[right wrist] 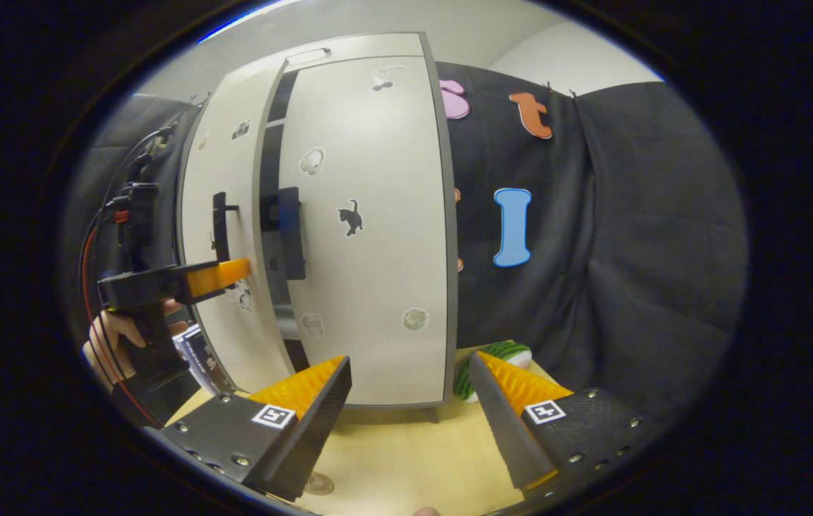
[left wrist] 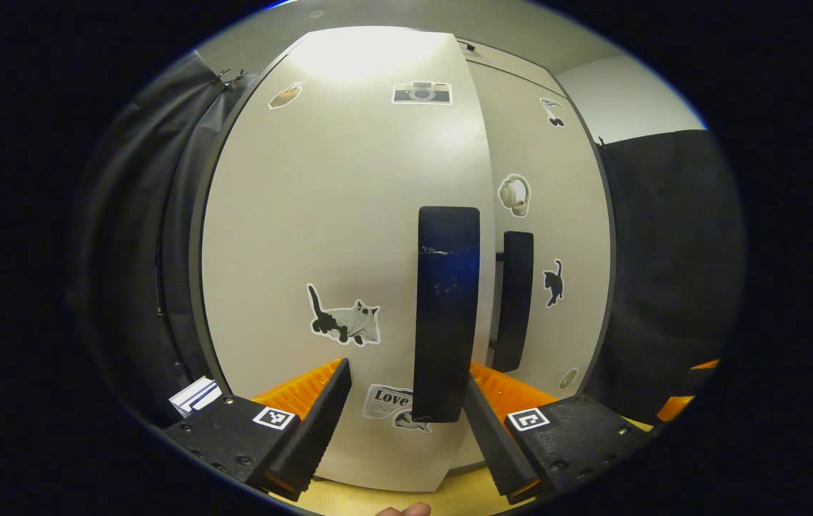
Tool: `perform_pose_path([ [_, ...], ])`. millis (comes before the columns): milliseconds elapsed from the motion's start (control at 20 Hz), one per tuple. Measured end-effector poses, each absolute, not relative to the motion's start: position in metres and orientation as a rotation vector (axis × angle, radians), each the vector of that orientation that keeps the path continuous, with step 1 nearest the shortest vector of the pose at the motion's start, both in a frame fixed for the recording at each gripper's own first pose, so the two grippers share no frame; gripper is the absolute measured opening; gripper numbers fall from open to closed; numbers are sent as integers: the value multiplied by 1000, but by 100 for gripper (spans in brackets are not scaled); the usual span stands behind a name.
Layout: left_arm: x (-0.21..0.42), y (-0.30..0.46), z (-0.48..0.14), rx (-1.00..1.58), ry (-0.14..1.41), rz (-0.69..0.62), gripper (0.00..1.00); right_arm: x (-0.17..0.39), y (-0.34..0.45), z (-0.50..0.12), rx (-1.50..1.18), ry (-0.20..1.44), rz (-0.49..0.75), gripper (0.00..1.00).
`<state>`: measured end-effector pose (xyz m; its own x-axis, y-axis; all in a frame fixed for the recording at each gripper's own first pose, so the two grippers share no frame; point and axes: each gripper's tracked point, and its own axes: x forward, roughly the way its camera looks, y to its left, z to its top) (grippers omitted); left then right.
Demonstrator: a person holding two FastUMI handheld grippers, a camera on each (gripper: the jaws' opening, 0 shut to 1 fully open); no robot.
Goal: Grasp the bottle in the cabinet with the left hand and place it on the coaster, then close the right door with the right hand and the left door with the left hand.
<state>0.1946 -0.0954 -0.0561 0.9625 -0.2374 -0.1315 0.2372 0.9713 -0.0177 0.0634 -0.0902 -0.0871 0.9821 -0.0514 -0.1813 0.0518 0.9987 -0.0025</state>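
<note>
Left gripper (left wrist: 406, 401): fingers spread, close against the left door (left wrist: 334, 236), its dark handle (left wrist: 445, 315) at frame centre between them. That door stands slightly ajar. Right door (right wrist: 367, 229) shut. Right gripper (right wrist: 410, 401): fingers spread, pinching nothing, lower centre above the table (right wrist: 406, 451). Bottle's position cannot be told.

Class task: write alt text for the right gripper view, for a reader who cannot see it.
A pale cabinet stands on a wooden table, its left door slightly ajar. The left gripper, held in a hand, presses against that door; the right gripper hangs open in the foreground.
</note>
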Motion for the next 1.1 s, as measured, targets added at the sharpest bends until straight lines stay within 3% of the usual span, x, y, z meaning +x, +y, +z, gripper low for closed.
perform_pose_path([
  [350, 174, -107, -49, 26, 116, -250, 93, 59, -78, -85, 15, 178, -21, 100],
  [1100, 67, -92, -17, -19, 126, -218, 92, 32, -46, -41, 41, 116, 28, 100],
])
